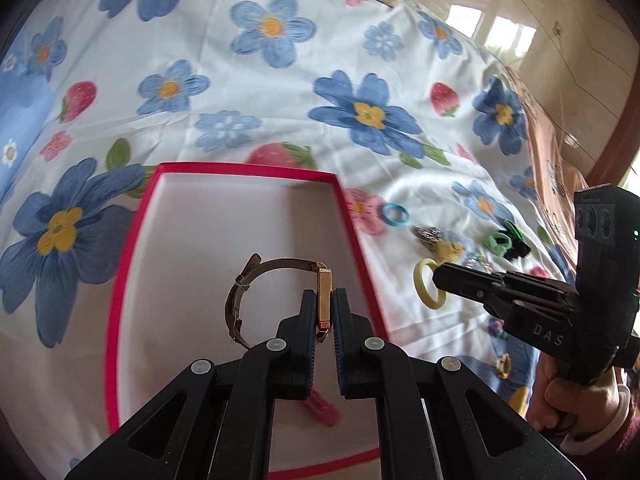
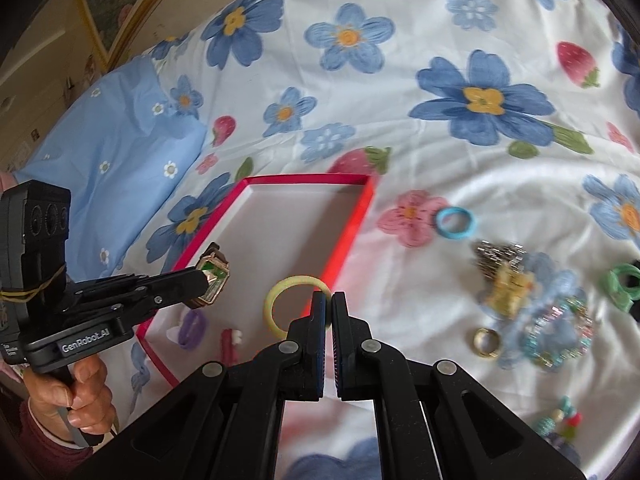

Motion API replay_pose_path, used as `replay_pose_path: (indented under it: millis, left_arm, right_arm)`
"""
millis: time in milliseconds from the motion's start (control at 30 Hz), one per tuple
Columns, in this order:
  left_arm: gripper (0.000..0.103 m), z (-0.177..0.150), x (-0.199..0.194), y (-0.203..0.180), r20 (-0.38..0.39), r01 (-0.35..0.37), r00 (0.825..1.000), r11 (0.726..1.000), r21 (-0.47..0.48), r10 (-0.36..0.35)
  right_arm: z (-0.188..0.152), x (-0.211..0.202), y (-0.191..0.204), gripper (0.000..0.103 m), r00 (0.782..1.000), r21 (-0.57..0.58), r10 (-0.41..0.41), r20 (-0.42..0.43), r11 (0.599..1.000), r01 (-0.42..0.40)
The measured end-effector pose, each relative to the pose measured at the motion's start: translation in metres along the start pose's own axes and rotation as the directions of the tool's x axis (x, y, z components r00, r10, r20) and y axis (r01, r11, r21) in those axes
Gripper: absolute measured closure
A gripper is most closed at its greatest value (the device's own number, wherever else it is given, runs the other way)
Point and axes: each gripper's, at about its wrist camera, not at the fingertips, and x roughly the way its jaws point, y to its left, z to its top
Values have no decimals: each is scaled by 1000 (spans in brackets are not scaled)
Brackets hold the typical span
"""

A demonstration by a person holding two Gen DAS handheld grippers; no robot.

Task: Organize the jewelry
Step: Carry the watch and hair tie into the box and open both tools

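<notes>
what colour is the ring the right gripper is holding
Pale yellow-green ring, pinched by the right gripper; clearest in the right wrist view.

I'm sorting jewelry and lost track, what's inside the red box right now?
Inside the red box lie a purple hair tie and a pink clip. The left gripper holds a watch above it. The near corner is hidden behind the grippers.

A home bedroom is being shown. A bed is being covered by a white bedspread (image 1: pixel 240 80) printed with blue flowers and strawberries, and a blue pillow (image 2: pixel 120 136) is being seen at its side. A framed picture (image 2: pixel 116 4) is being displayed on the wall, and a shiny floor (image 1: pixel 540 8) is being lit by window reflections beyond the bed.
</notes>
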Motion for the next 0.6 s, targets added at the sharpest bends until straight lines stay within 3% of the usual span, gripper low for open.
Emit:
replay_pose_path:
  millis: [300,600]
  left_arm:
    - [96,5,12,32,-12,-56,998,997,-55,56]
    - [96,13,37,52,-42,-98,995,992,-76,95]
  right_arm:
    - [11,42,30,101,999,-56,32,-43,998,-34]
    - [11,90,48,101,993,-133,4,-114,991,-20]
